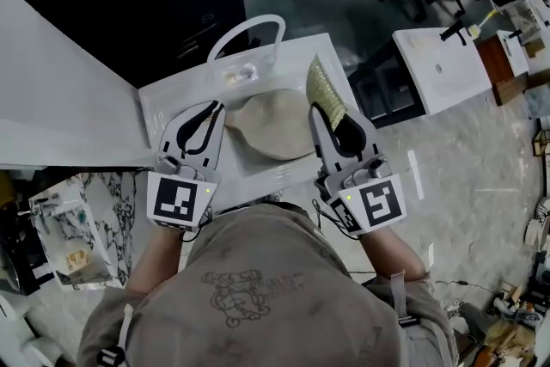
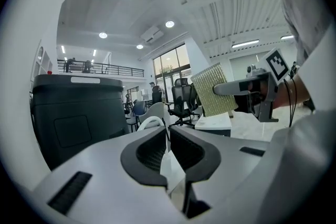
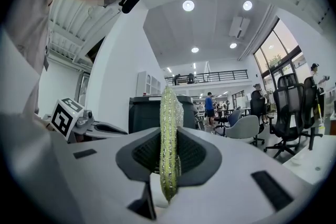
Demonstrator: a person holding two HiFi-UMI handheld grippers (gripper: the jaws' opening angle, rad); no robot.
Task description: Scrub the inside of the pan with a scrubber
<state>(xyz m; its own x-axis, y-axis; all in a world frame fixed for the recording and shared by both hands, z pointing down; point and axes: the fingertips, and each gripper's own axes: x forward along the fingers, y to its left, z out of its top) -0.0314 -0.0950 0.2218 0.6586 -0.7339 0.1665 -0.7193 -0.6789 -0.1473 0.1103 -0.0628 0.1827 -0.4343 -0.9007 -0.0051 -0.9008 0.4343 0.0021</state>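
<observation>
Over the white basin [image 1: 172,99], my left gripper [image 1: 213,112] pinches the pan [image 1: 273,126] by its thin rim while my right gripper [image 1: 333,114] clamps the scrubber [image 1: 325,90] just beside it, so hard scrubbing could twist the pan loose.

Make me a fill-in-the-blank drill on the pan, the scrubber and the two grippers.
1. The right gripper is shut on the ____.
2. The left gripper is shut on the ____ edge of the pan.
3. The pan rests on a ____ table.

Missing words: scrubber; left; white.
</observation>
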